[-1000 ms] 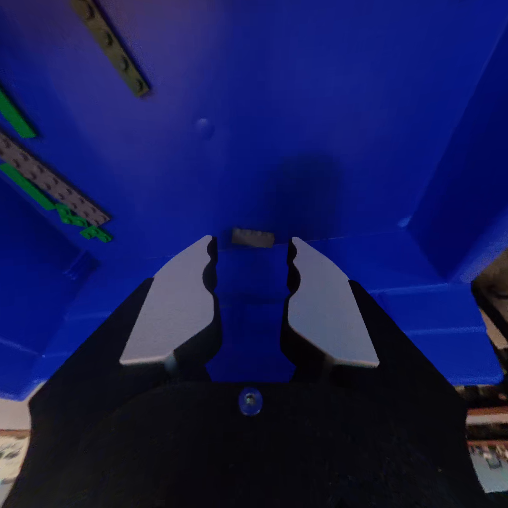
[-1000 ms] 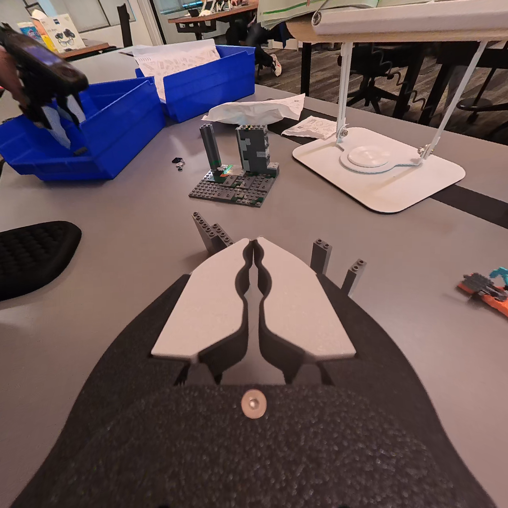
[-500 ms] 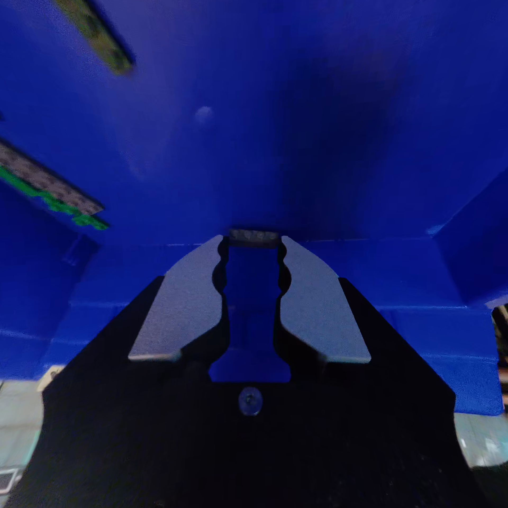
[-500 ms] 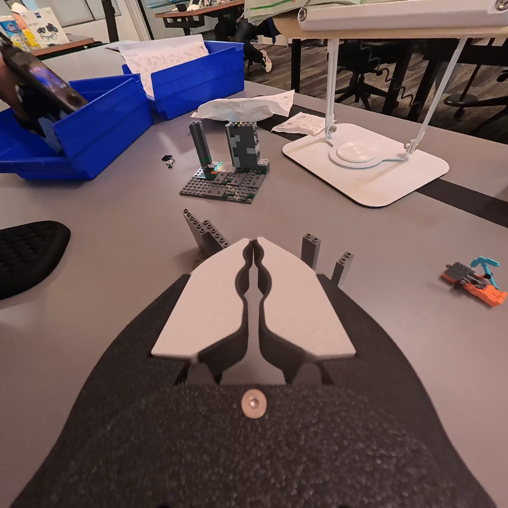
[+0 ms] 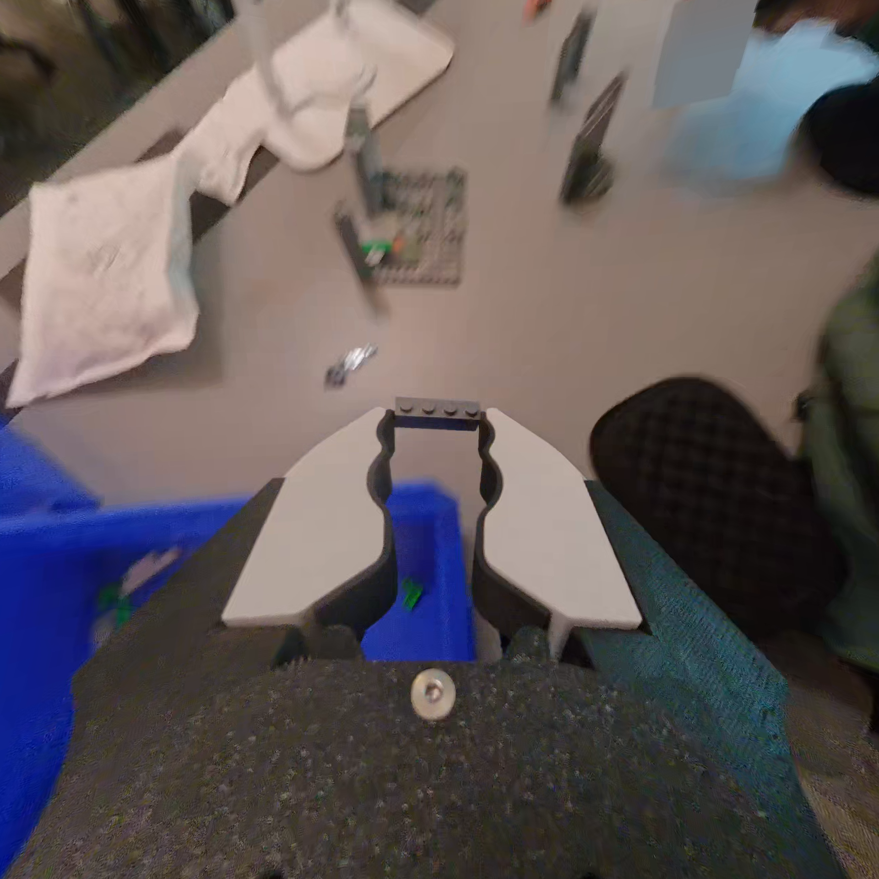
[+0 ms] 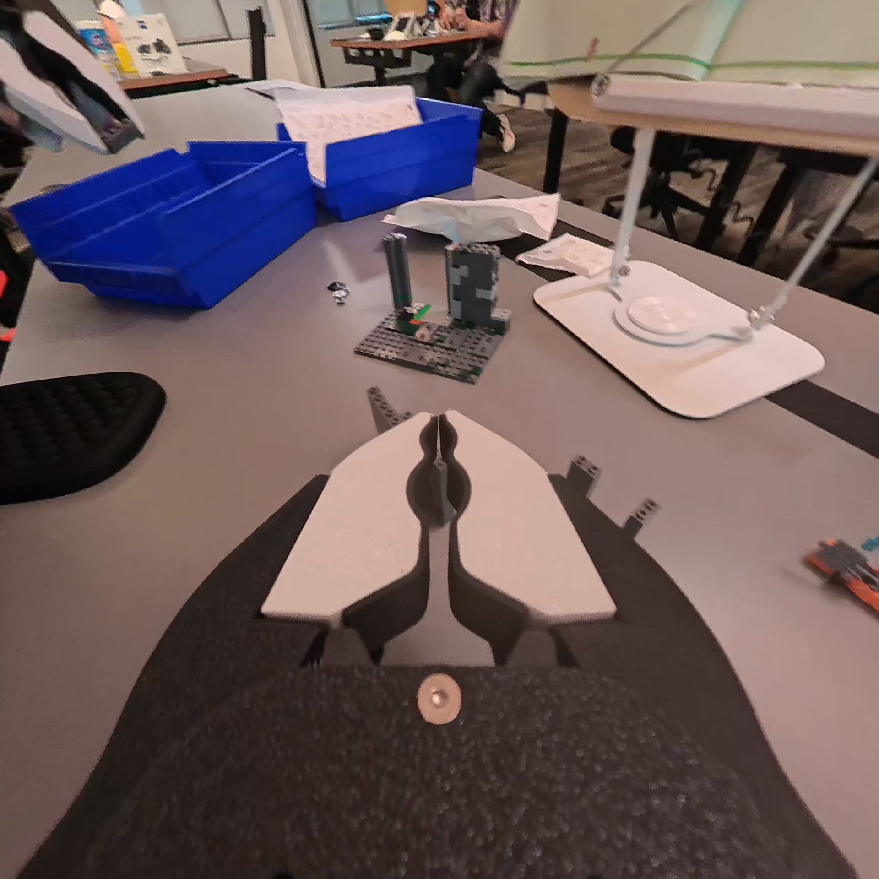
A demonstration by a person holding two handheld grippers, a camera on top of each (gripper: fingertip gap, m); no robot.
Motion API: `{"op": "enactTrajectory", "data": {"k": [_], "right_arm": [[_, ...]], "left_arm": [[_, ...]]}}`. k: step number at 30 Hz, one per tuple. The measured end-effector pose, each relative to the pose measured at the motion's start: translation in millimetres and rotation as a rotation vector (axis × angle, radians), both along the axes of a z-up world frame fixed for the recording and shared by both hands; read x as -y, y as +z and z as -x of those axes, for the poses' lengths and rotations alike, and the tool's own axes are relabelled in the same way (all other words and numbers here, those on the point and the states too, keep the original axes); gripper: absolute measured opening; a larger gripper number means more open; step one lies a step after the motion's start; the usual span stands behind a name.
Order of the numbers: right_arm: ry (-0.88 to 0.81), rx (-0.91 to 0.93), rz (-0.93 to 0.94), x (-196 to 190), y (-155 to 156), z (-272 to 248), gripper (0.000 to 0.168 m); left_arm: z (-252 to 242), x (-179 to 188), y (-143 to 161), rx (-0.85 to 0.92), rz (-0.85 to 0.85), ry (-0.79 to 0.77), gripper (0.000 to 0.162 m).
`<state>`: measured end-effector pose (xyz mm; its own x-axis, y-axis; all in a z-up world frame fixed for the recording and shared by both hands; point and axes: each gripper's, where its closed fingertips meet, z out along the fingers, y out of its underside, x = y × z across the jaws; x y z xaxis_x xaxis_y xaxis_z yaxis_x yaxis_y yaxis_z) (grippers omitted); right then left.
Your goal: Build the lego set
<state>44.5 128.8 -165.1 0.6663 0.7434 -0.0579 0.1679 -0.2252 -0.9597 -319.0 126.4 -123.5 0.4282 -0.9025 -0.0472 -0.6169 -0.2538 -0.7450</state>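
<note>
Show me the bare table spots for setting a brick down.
Bare grey table lies between the blue bin, the black pad and the grey build. It is crowded around the right gripper, where loose grey pieces stand.

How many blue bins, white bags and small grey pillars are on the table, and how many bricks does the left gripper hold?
blue bins: 2
white bags: 2
grey pillars: 2
grey brick in the left gripper: 1
Total: 7
</note>
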Motion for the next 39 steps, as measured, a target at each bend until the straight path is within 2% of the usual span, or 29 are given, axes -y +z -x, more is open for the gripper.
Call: {"op": "enactTrajectory", "data": {"k": [4, 8, 12, 16, 19, 21, 25, 29, 33, 37, 39], "right_arm": [[0.112, 0.062, -0.073, 19, 13, 25, 0.000], [0.212, 0.079, 0.032, 44, 12, 50, 0.007], [0.090, -0.011, 0.143, 47, 14, 60, 0.020], [-0.018, -0.055, 0.259, 50, 11, 54, 0.023], [-0.045, 0.000, 0.273, 52, 1, 50, 0.023], [-0.055, -0.013, 0.290, 51, -2, 48, 0.016], [-0.026, -0.002, 0.353, 54, -11, 49, 0.021], [0.008, 0.096, 0.352, 57, -18, 47, 0.010], [0.120, 0.335, 0.281, 55, -21, 25, 0.007], [0.391, 0.729, 0.173, 39, -45, -21, 0.007], [0.452, 0.834, 0.224, 26, -65, -37, 0.007]], "left_arm": [[-90, 14, -6, 0.194, -0.042, -0.137, 0.034], [-184, 26, -21, 0.352, -0.069, -0.230, 0.033], [-260, 40, -36, 0.336, -0.159, -0.280, 0.034], [-302, 44, -46, 0.271, -0.218, -0.258, 0.033], [-318, 45, -51, 0.202, -0.280, -0.229, 0.033], [-325, 46, -53, 0.159, -0.327, -0.213, 0.033], [-330, 49, -56, 0.094, -0.416, -0.201, 0.033], [-331, 55, -59, 0.075, -0.453, -0.206, 0.034], [-323, 61, -64, 0.116, -0.341, -0.220, 0.038], [-289, 55, -55, 0.151, -0.250, -0.173, 0.036], [-265, 49, -46, 0.175, -0.233, -0.112, 0.033]]}}
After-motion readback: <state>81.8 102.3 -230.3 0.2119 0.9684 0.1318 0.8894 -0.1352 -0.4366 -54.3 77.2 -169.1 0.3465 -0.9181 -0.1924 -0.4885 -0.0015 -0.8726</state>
